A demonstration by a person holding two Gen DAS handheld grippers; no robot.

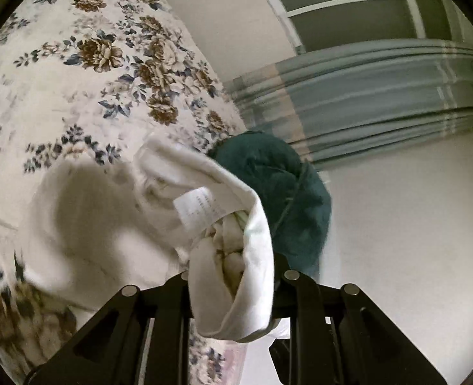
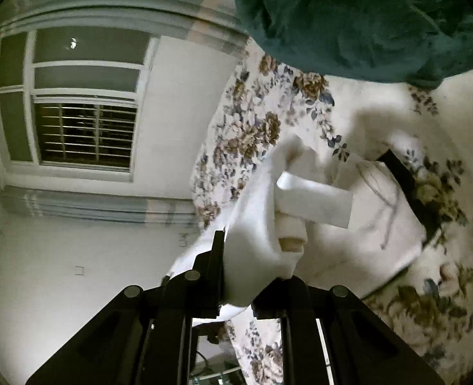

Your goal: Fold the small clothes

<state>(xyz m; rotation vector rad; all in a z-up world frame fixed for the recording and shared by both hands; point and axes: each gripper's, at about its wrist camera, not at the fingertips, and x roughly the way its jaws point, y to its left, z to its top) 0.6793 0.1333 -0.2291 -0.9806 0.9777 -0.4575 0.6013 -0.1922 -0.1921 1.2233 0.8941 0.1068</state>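
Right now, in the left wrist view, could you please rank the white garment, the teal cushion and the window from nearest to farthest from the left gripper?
1. White garment: clamped in the left gripper, draping towards the floral bedspread on the left.
2. Teal cushion: just beyond the garment, right of centre.
3. Window: farthest, on the wall at upper right.

The small cloth garment (image 1: 236, 256) is white; the bed sheet (image 1: 76, 64) is cream with brown and blue flowers; the plush cushion (image 2: 348, 16) is dark green.
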